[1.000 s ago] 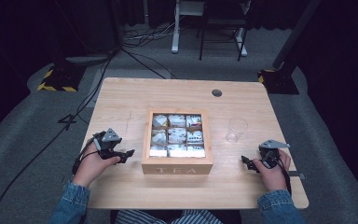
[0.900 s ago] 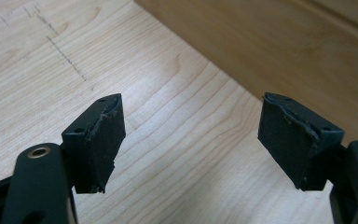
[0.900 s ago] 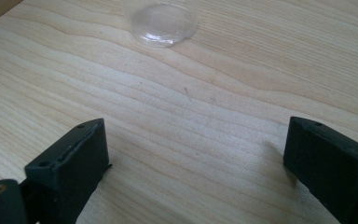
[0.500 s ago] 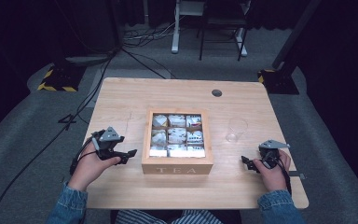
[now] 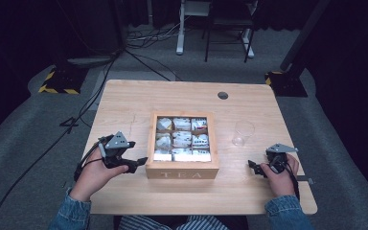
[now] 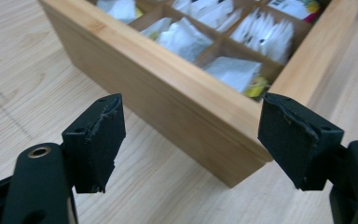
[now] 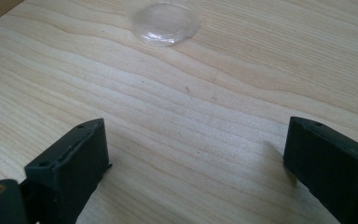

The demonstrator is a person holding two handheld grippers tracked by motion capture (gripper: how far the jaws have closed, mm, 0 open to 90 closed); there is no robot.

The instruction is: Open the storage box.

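Left hand-held gripper [image 5: 135, 164] is hovering wide open by the tea box [image 5: 182, 170], right hand-held gripper [image 5: 255, 167] also gaping empty, so it's probably risking clipping the wall and shoving it.

Both forearms wear blue denim sleeves with turned cuffs, and a striped garment shows at the table's near edge between them. The left gripper [image 5: 139, 163] and right gripper [image 5: 252, 166] are matte black, each topped with a grey three-cornered plate and trailing a thin black cable. Up close, each jaw is a blocky black pad with small screw holes in its edge and a worn, ragged inner face, mounted on a rounded black arm with a brass-ringed hole
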